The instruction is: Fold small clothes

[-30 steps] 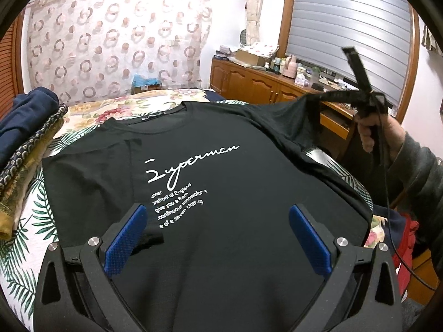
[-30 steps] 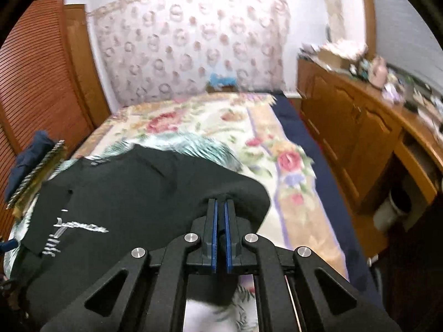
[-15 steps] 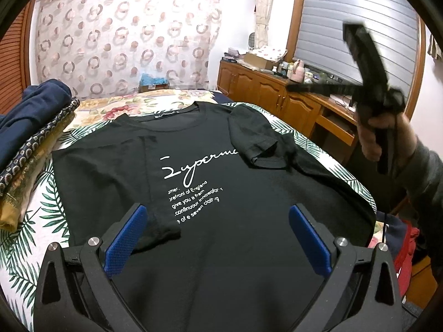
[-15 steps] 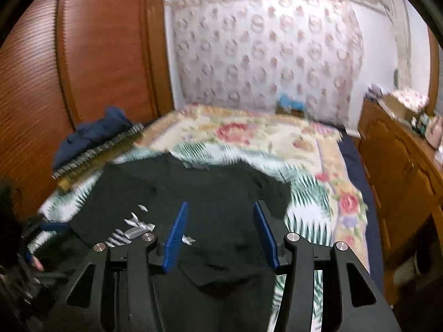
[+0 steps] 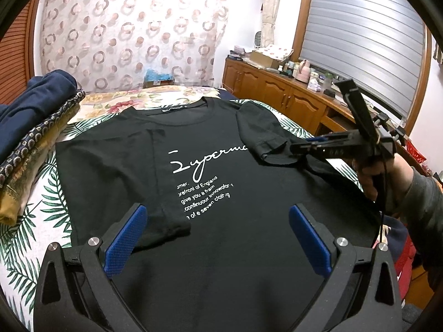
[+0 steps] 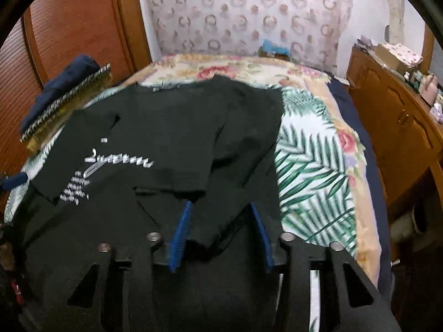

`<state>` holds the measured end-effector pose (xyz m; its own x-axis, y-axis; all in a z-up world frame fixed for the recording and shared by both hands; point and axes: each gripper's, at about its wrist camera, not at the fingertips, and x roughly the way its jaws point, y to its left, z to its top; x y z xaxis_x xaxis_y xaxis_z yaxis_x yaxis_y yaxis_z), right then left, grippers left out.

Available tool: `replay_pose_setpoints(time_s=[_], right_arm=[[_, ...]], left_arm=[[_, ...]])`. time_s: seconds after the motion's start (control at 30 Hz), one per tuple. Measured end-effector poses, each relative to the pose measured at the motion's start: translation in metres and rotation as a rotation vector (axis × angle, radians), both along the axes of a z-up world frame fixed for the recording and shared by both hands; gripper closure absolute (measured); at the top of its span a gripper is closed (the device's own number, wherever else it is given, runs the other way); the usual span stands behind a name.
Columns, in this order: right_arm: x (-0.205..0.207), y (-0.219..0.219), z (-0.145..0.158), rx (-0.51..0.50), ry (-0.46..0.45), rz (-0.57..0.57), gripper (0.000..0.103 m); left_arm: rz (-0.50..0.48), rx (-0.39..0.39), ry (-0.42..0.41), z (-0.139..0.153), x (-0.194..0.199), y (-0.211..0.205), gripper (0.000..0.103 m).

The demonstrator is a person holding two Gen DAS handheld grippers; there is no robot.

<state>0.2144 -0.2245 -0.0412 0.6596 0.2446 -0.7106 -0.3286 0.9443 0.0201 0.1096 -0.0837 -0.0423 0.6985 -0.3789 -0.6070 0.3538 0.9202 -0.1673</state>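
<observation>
Black tee (image 5: 210,182), spread flat on the bed (image 6: 313,149) w/ both sleeves folded in, is judged light, limp & best pinched at hem/side edges; left gripper (image 5: 218,235) is held wide & empty, right gripper (image 6: 221,229) is closing, nothing pinched yet.

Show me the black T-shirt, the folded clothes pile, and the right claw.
black T-shirt (image 5: 221,238): left wrist view, plain front below the print.
folded clothes pile (image 5: 30,149): left wrist view, patterned layer.
right claw (image 5: 318,139): left wrist view, fingertips.
</observation>
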Motion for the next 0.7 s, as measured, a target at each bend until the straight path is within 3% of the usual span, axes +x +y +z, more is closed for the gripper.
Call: replay_pose_setpoints(time_s=[0.07, 0.33, 0.37, 0.4, 0.5, 0.7], right_arm=[[0.001, 0.007, 0.0, -0.006, 0.006, 0.01, 0.091], [-0.029, 0.024, 0.023, 0.102, -0.009, 0.124, 0.092], [-0.032, 0.027, 0.023, 0.093, -0.014, 0.133, 0.089], [-0.035, 0.029, 0.023, 0.076, -0.024, 0.138, 0.078], [-0.045, 0.023, 0.02, 0.059, -0.048, 0.131, 0.062], [-0.059, -0.01, 0.003, 0.008, -0.074, 0.048, 0.057]], left_arm=[[0.004, 0.003, 0.0, 0.0, 0.0, 0.001, 0.0], [0.016, 0.001, 0.001, 0.0, 0.003, 0.005, 0.0], [0.016, 0.001, 0.001, 0.0, 0.005, 0.005, 0.0], [0.015, 0.003, 0.001, 0.0, 0.006, 0.004, 0.0], [0.004, 0.015, -0.002, 0.003, 0.013, 0.0, 0.0], [-0.033, 0.031, -0.01, 0.009, 0.033, -0.014, 0.0]])
